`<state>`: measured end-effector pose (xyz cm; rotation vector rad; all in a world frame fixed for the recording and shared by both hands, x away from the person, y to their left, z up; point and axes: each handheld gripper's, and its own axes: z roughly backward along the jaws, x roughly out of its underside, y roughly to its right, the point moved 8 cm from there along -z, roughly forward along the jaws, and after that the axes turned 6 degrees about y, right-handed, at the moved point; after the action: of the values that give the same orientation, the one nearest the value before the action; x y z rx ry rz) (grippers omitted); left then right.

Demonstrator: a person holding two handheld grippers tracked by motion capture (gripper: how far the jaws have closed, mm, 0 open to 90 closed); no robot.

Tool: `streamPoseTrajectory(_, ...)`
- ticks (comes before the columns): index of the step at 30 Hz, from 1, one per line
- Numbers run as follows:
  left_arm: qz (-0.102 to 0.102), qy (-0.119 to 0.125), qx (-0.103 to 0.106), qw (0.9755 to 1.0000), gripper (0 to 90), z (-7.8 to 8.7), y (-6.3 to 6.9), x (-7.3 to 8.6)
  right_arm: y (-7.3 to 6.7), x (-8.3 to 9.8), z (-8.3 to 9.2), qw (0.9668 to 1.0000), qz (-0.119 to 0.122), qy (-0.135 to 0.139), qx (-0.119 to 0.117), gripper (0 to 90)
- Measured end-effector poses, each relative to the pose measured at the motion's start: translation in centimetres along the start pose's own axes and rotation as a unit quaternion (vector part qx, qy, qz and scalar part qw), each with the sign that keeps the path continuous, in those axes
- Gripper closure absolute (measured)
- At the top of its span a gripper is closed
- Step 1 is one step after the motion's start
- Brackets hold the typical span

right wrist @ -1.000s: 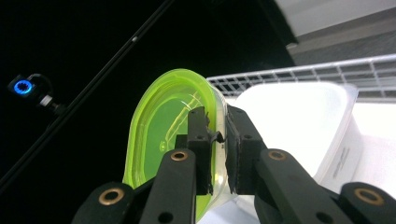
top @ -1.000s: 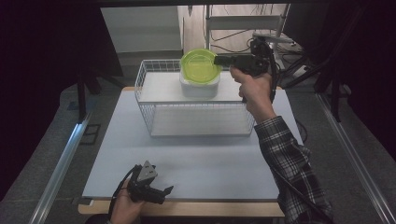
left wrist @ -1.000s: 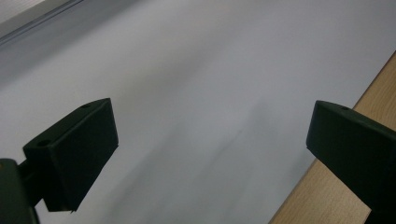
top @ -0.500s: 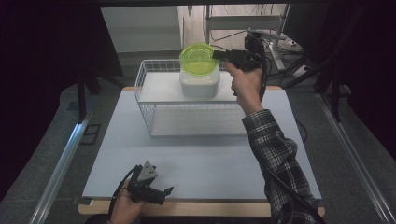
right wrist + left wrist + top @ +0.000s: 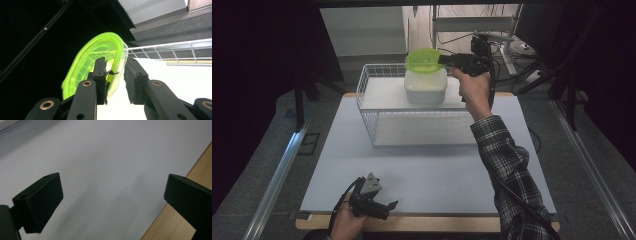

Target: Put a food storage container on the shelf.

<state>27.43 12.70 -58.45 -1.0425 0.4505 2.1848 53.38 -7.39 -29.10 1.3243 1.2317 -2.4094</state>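
Observation:
A translucent green lid [image 5: 424,61] lies tilted on top of a white container [image 5: 426,87], which stands inside a white wire basket [image 5: 412,125] at the back of the table. My right gripper [image 5: 444,60] reaches in level from the right at the lid's rim. In the right gripper view the lid [image 5: 95,57] has its rim between the jaws of the right gripper [image 5: 115,61]. The jaws have just been opening, and a gap shows beside the rim. My left gripper [image 5: 389,209] rests open at the table's near edge. Nothing lies between the jaws of the left gripper [image 5: 112,187].
A pale board [image 5: 427,170] covers the table, with a wooden strip [image 5: 175,227] along its near edge. A metal rail [image 5: 277,175] runs along the left side. Shelving and cables [image 5: 492,35] stand behind the basket at the back right.
The right hand and the green lid have shifted slightly toward the back of the table. The left gripper has stayed put.

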Motion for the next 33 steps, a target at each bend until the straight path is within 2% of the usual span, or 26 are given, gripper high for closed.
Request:
streamPoseTrajectory(3, 0.0, -0.002, 0.0, 1.0, 1.7, -0.1, 0.0, 0.1, 0.1, -0.1, -0.1, 1.0, 0.002, -0.003, -0.001, 69.7)
streamPoseTrajectory(6, 0.0, -0.002, 0.001, 1.0, 1.7, 0.0, 0.0, 0.1, 0.3, -0.2, -0.2, 0.9998, 0.014, -0.001, 0.014, 65.3)
streamPoseTrajectory(10, 0.002, -0.002, 0.001, 1.0, 1.7, 0.0, 0.0, 0.1, 0.3, -0.1, -0.3, 0.9999, 0.016, -0.002, 0.005, 57.1)
streamPoseTrajectory(17, 0.003, -0.001, 0.001, 1.0, 1.7, 0.0, 0.0, 0.1, 0.1, -0.2, -0.1, 0.9991, 0.041, 0.0, -0.006, 35.3)
streamPoseTrajectory(22, 0.003, -0.001, 0.001, 1.0, 1.7, 0.0, 0.0, 0.0, 0.3, 0.1, 0.2, 0.9982, 0.059, -0.006, -0.011, 27.1)
streamPoseTrajectory(27, 0.005, -0.003, 0.002, 1.0, 1.7, -0.1, -0.1, 0.1, 0.3, 1.0, 0.5, 0.9944, 0.104, -0.012, -0.015, 18.9)
streamPoseTrajectory(29, 0.005, -0.003, 0.002, 1.0, 1.7, -0.1, -0.1, 0.1, 0.3, 1.2, 0.5, 0.9939, 0.108, -0.012, -0.019, 17.6)
streamPoseTrajectory(30, 0.006, -0.004, 0.002, 1.0, 1.7, -0.1, -0.1, 0.1, 0.1, 1.5, 0.6, 0.9926, 0.118, -0.013, -0.025, 16.5)
streamPoseTrajectory(33, 0.006, -0.006, 0.003, 1.0, 1.7, -0.1, -0.1, 0.1, 0.1, 2.1, 0.8, 0.9895, 0.141, -0.021, -0.021, 14.7)
